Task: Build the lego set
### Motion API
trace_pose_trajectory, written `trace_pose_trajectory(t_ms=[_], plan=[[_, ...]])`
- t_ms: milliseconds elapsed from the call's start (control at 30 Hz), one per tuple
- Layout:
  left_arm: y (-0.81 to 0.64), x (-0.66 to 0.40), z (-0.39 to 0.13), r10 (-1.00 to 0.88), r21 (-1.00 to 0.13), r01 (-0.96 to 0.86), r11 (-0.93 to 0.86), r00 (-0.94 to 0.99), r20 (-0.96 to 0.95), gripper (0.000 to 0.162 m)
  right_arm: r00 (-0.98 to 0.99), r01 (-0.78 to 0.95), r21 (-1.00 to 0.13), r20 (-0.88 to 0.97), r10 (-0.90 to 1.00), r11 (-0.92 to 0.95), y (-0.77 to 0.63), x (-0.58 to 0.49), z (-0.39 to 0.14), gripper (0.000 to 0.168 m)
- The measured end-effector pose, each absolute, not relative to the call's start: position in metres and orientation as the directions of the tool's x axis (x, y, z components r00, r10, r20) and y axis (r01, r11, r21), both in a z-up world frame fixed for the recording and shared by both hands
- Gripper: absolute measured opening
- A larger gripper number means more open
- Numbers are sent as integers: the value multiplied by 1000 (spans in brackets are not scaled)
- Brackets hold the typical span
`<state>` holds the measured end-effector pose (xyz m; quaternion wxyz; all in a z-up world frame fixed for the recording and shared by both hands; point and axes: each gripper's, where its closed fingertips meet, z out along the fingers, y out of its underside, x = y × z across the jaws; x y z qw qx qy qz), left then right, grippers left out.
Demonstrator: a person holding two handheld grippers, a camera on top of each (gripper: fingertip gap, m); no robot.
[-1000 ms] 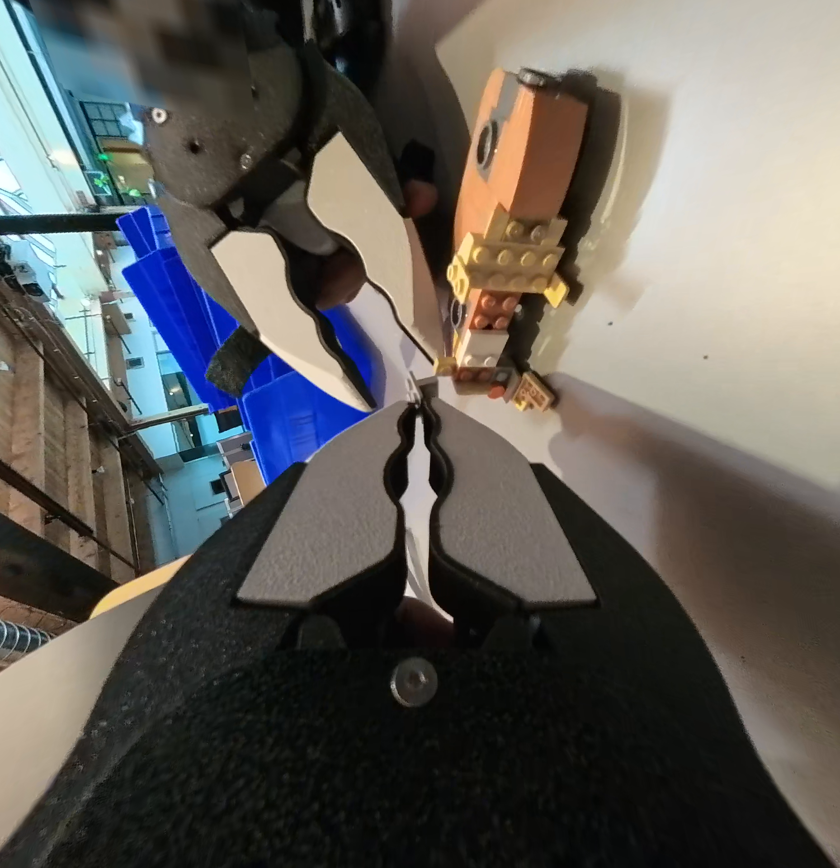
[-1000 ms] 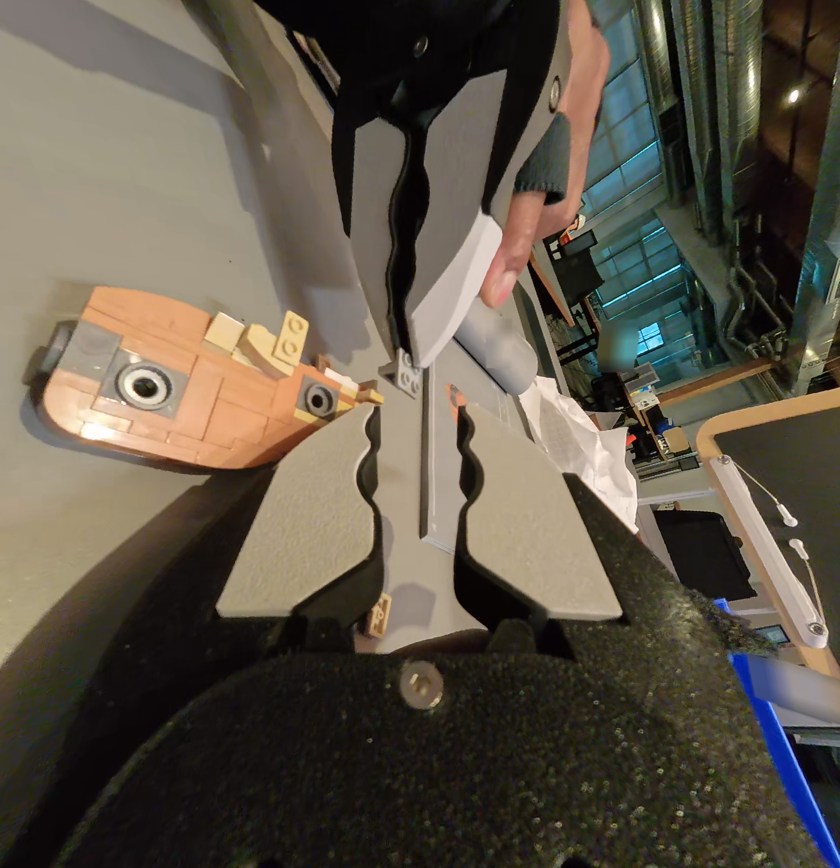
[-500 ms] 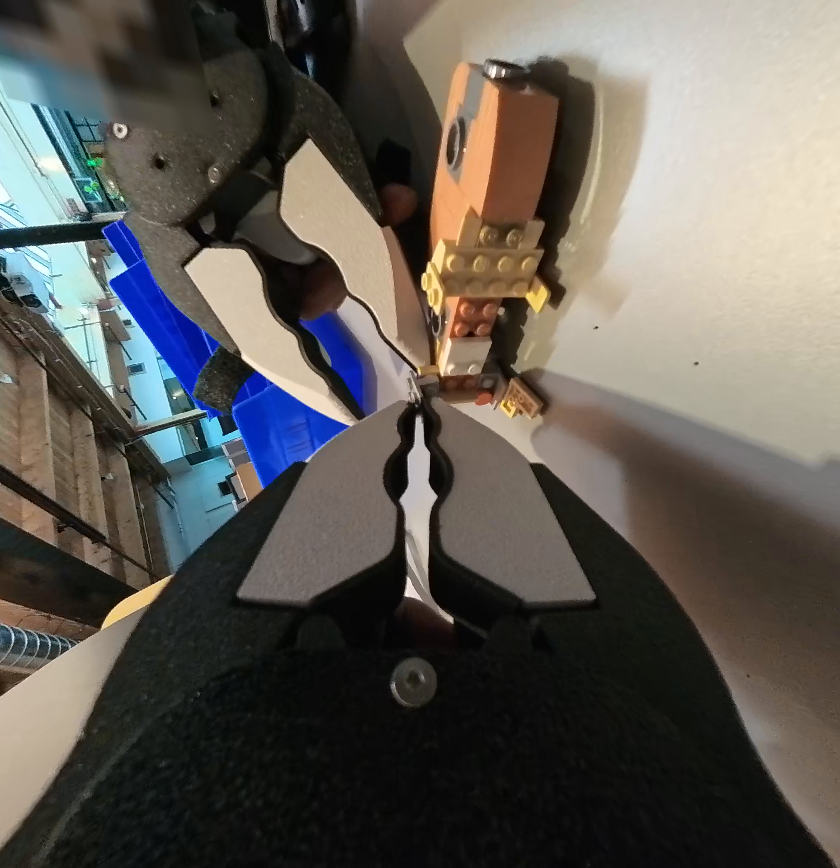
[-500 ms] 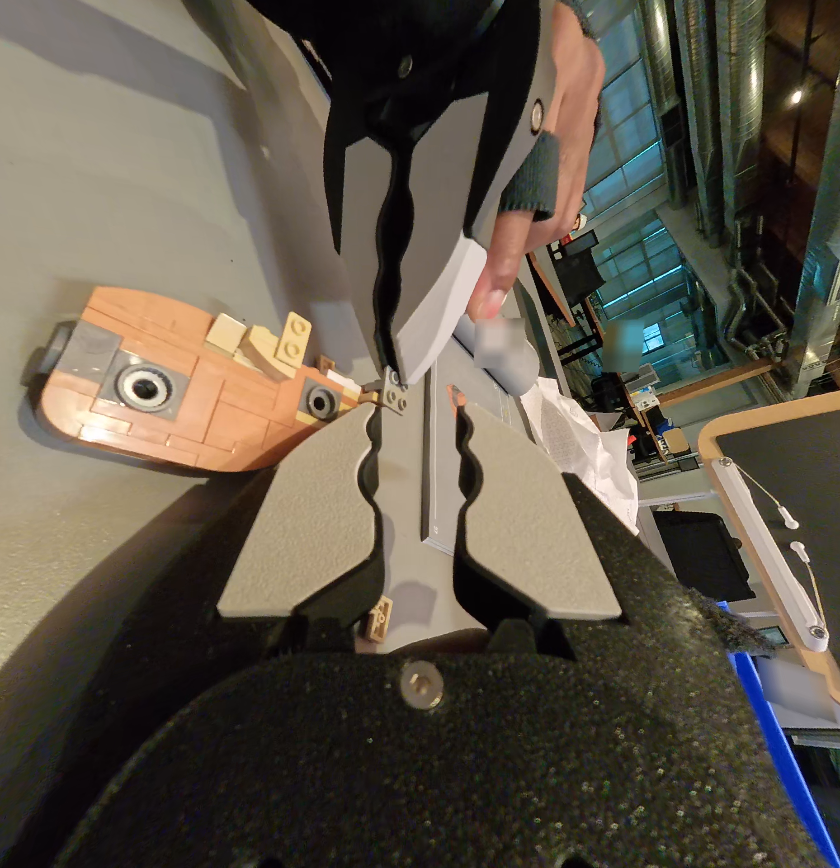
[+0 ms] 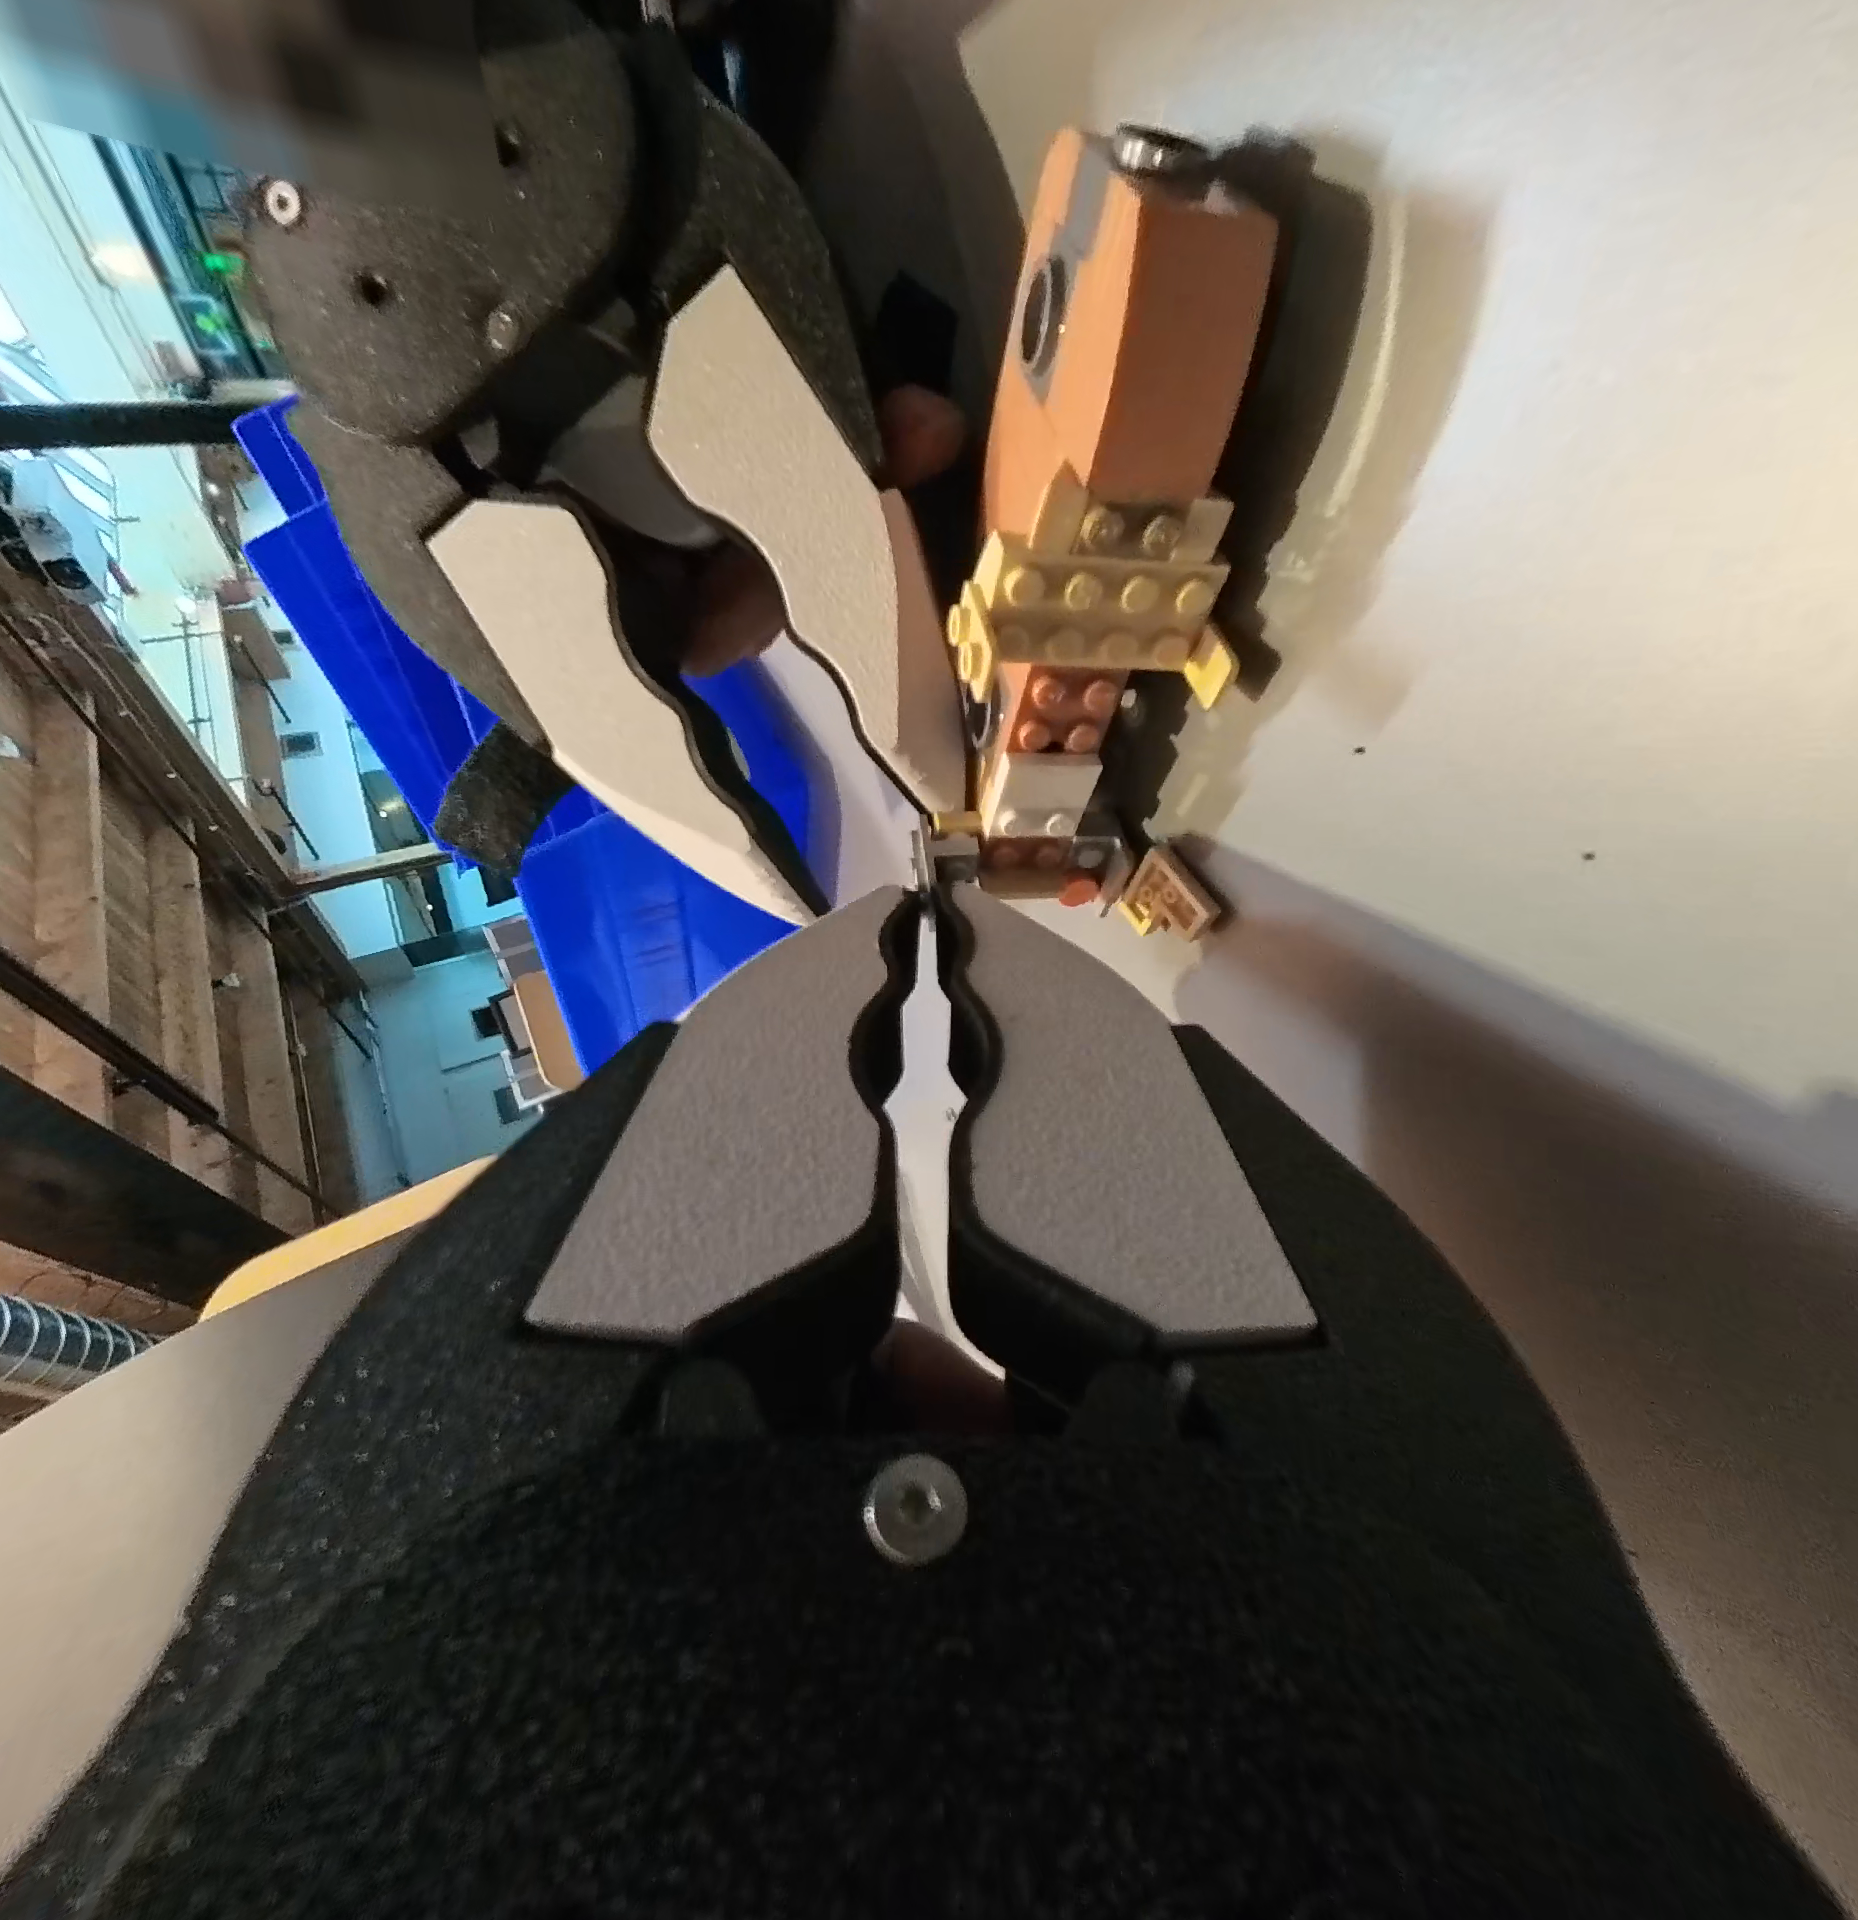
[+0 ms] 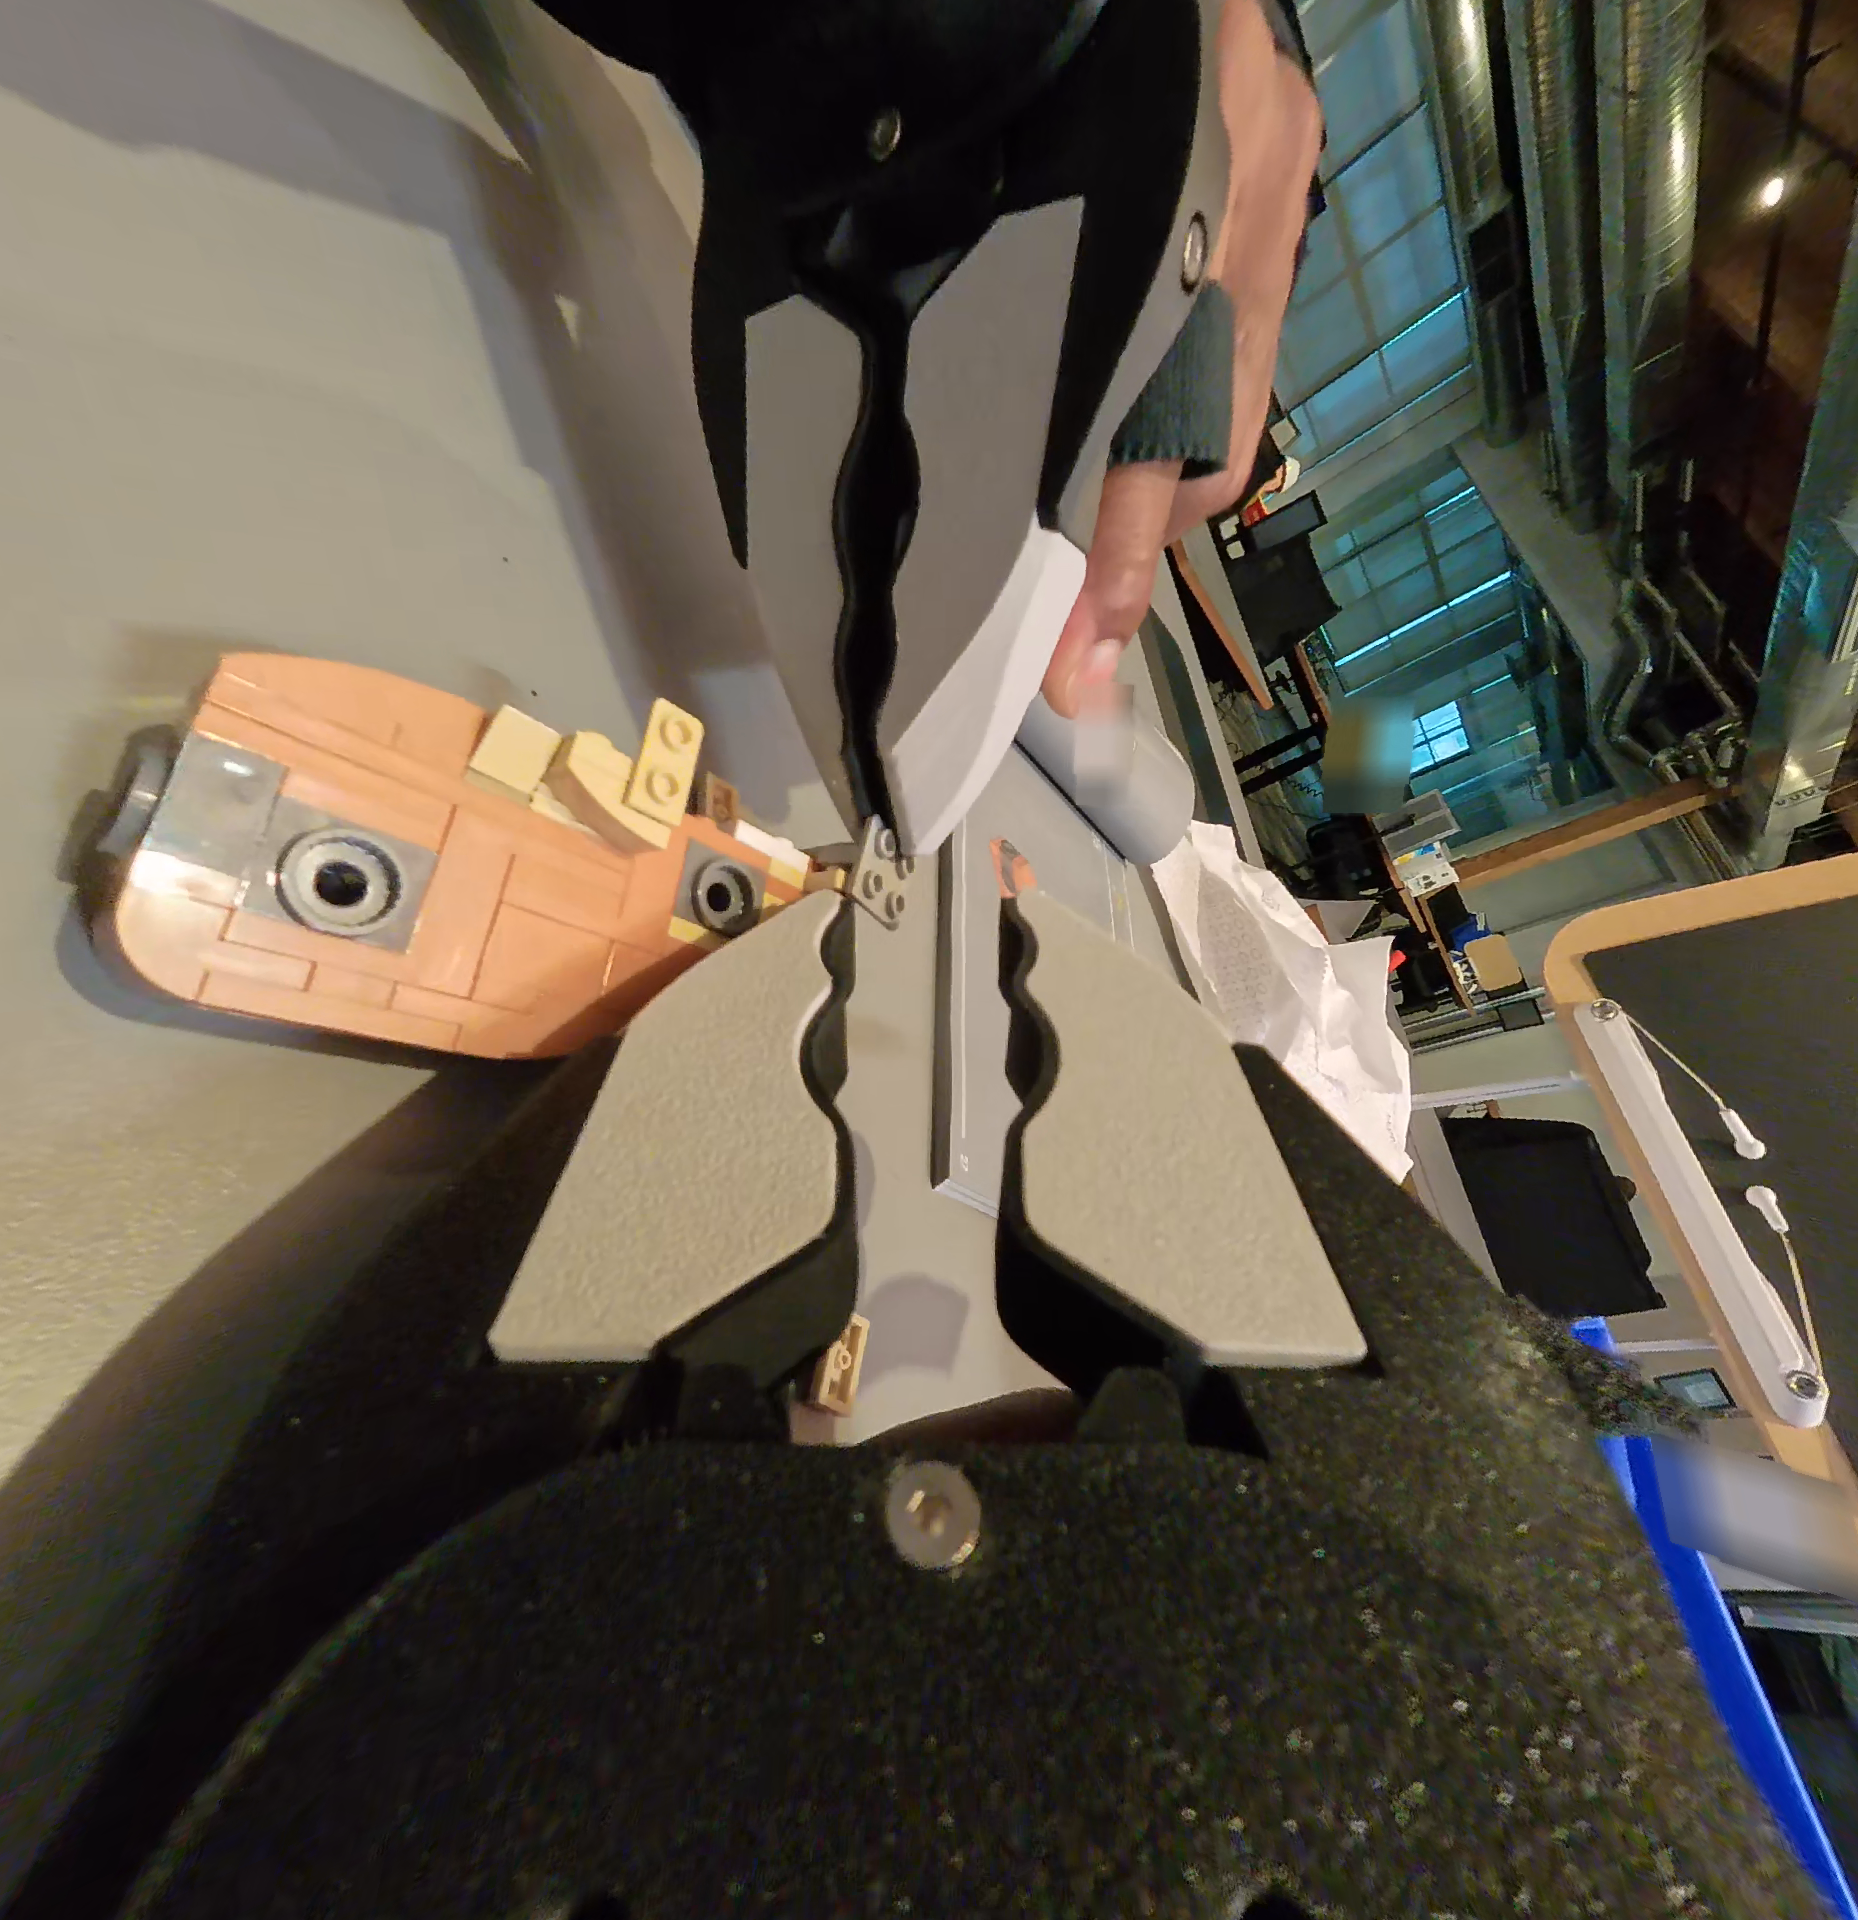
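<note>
Lego model [image 6: 385, 894], a brown body with a rounded end, lies on its side on the pale surface [image 6: 229, 416] and looks partly built. Its long flank is closed with smooth brown tiles, and two grey plates with round holes are set into this flank. Tan and yellow studded plates [image 5: 1101, 613] sit on top of the model near its middle. Toward its narrow end, some brown studs and a white brick are open, so more parts probably belong there.

At this narrow end the left gripper [image 5: 930, 894] is closed on a small grey plate [image 6: 881, 883] and holds it right against the model. Whether the plate already sits on the studs cannot be told. The right gripper [image 6: 920, 914] has its fingers apart and holds nothing; its tips are beside the same end of the model, near the grey plate.

One small tan printed tile [image 5: 1169, 894] lies loose on the surface just beside the narrow end. A thin grey booklet [image 6: 966, 1091] lies flat a little further from it.

By judgement, the main body is done. What is left is to press the grey plate on, and to place the loose tile and perhaps more small parts.
</note>
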<state>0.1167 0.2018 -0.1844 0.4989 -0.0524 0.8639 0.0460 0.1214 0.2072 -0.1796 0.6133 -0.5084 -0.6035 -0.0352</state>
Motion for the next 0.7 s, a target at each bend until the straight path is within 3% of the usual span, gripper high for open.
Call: trace_pose_trajectory(t_ms=[233, 700], plan=[[202, 117, -184, -28, 72, -181, 981, -498, -867, 2, 271, 660, -578, 779, 566, 480, 208, 123, -180, 26], [199, 115, -184, -74, 54, -252, 966, -473, -878, 2, 256, 685, -533, 814, 521, 497, 208, 125, -180, 27]])
